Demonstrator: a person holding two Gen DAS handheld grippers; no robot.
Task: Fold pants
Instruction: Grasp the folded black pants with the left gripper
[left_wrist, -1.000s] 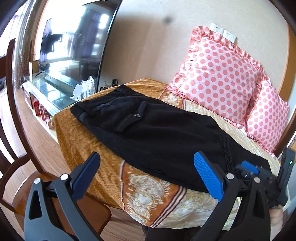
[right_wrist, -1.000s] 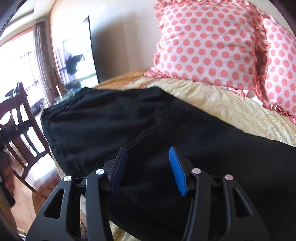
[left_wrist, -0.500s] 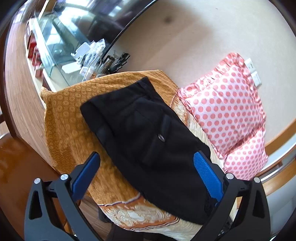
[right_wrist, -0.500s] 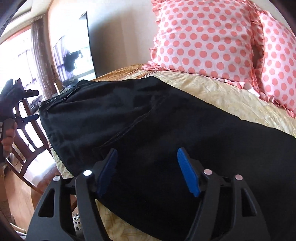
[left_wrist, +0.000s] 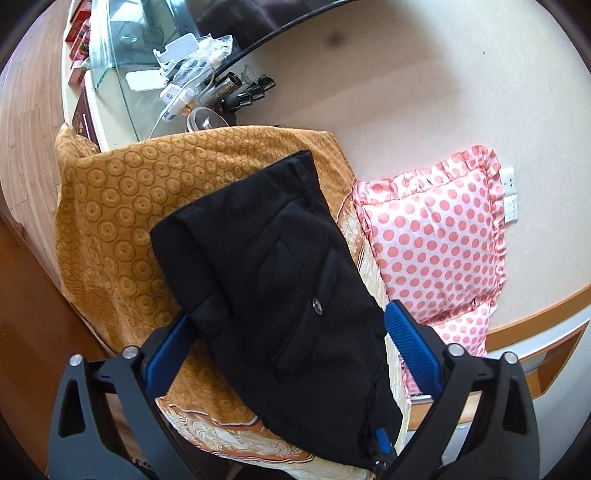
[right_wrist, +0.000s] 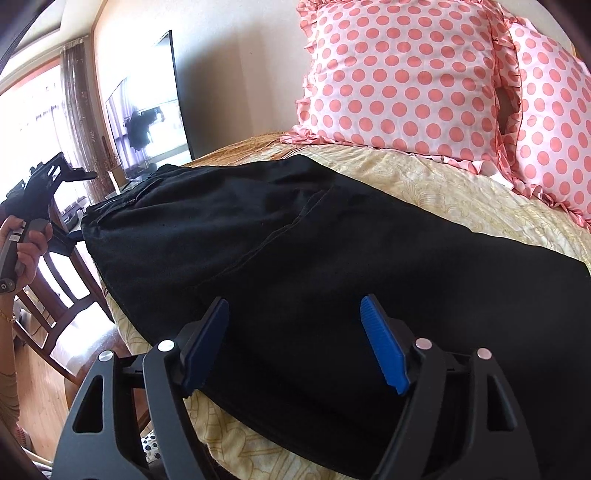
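1. Bedroom setup: a bed (left_wrist: 110, 206) with an orange-gold patterned cover, two pink polka-dot pillows (right_wrist: 402, 74) against the wall, a TV (right_wrist: 147, 122) and a glass stand with clutter at the far end, and a wooden chair (right_wrist: 55, 266) beside the bed.

2. Black pants (left_wrist: 280, 295) lie flat along the bed, stretched out lengthwise. In the left view the waistband end is far off and a buttoned back pocket faces up. They look like they're already doubled leg over leg, though I can't be sure.

3. Left hand-held gripper (left_wrist: 291, 343) hangs above the near stretch of the pants, jaws wide but closing in. The cloth shows between them in the view, but the pads aren't pressing on anything.

4. Right hand-held gripper (right_wrist: 295, 343) sits low over the pants near the bed edge, jaws apart and opening. Fabric lies under it, nothing pinched. Its view also catches the left one at the far left, held in a hand (right_wrist: 26, 243).

5. Handling guess: soft, floppy cloth, fairly thick, light enough, not slippery and not fragile. It'll sag and drag if lifted from one spot.

6. Where I'd grab: the two corners of one end, one gripper each, pinching all layers at the hem or waistband seam where it's thicker, then carry that end over to the other. Pinching only the top layer would peel it open.
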